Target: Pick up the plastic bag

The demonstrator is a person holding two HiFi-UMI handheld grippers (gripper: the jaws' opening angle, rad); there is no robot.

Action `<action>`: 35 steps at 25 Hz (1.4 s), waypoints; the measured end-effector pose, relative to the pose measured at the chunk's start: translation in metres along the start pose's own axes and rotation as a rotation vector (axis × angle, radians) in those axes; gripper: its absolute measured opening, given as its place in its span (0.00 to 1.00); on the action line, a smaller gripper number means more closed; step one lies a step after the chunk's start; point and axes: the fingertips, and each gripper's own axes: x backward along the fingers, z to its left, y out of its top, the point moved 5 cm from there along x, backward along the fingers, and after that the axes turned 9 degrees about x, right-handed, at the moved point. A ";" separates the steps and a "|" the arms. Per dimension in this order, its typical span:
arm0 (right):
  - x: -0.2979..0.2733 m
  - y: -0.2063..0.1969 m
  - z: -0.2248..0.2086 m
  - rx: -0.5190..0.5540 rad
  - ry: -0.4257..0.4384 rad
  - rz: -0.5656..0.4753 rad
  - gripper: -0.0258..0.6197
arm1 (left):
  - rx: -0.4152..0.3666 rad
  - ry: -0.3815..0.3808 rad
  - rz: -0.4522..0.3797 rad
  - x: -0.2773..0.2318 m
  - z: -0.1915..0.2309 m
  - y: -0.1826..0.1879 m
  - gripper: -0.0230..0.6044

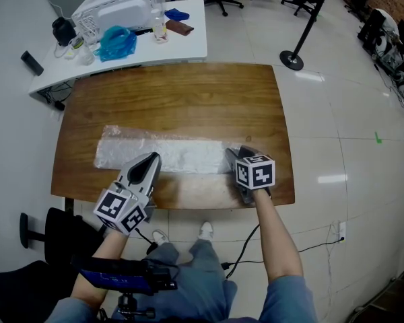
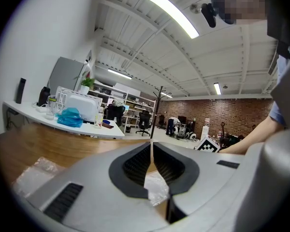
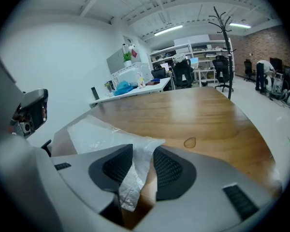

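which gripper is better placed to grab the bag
Right, probably. An end of the bag stands between the open jaws of the right gripper, which only needs to close. The left gripper has its jaws together at the near edge; a pinch is unclear.

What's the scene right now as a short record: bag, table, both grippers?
plastic bag: clear, lying lengthwise on the table's near half
wooden table: bare apart from the bag
left gripper: jaws closed at the tips, bag plastic between the pads
right gripper: jaws apart, bag end hanging loosely between them
bag lifted: not yet, most of it rests flat
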 end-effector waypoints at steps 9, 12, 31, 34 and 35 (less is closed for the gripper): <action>0.011 0.000 -0.014 -0.055 -0.086 -0.018 0.33 | 0.003 -0.003 -0.003 0.003 0.001 0.001 0.07; 0.014 0.002 -0.017 -0.064 -0.104 -0.032 0.33 | 0.003 0.001 -0.008 0.005 0.003 0.003 0.07; 0.065 0.082 0.028 -0.060 -0.083 -0.314 0.33 | -0.026 -0.027 -0.059 0.015 0.002 0.032 0.07; 0.075 0.109 0.056 -0.040 -0.057 -0.389 0.33 | -0.040 -0.042 -0.075 0.018 0.002 0.040 0.07; 0.079 0.117 0.066 -0.030 -0.048 -0.409 0.33 | -0.046 -0.045 -0.080 0.020 0.003 0.043 0.07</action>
